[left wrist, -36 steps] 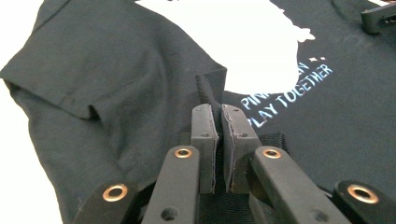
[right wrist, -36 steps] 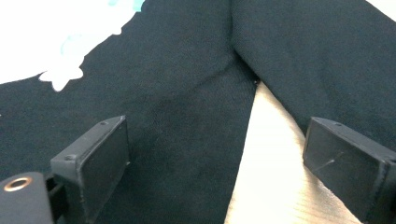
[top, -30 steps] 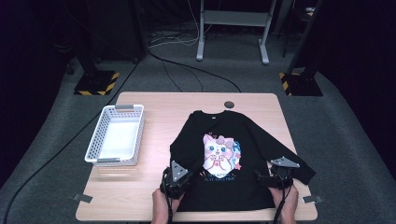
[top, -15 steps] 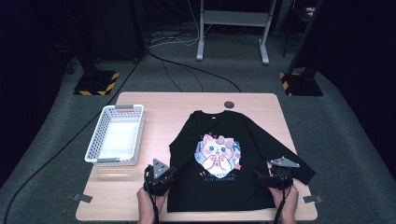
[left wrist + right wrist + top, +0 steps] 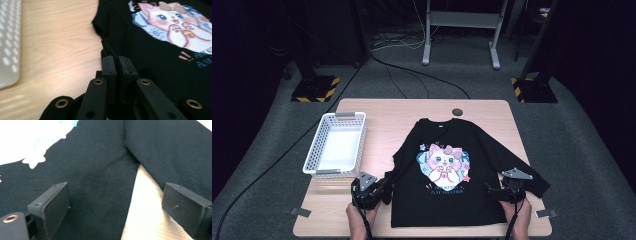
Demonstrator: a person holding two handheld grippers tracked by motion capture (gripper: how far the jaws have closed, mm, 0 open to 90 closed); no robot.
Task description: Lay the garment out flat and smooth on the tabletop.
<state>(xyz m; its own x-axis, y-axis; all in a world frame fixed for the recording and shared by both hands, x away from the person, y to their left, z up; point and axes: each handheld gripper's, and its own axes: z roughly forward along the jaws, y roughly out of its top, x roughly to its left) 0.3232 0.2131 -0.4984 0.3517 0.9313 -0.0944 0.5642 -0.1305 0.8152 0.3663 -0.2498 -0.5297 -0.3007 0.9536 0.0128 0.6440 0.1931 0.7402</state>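
At a light wooden table (image 5: pixel 377 110), I work a black long-sleeved shirt (image 5: pixel 472 150) that lies flat, collar away from me, its pink cartoon cat print (image 5: pixel 441 162) facing up. My left gripper (image 5: pixel 371 192) sits at the shirt's lower left corner, just beside the hem; in the left gripper view its jaws are pressed together on a fold of the black sleeve cloth (image 5: pixel 108 47), with bare wood to one side and the cat print (image 5: pixel 175 23) beyond. My right gripper (image 5: pixel 504 190) rests at the shirt's lower right, where sleeve meets body; in the right gripper view its jaws stand wide apart over the fabric (image 5: pixel 100 185), gripping nothing, a wedge of table (image 5: pixel 147 220) between them. A white perforated basket (image 5: pixel 337 147) stands on the table left of the shirt.
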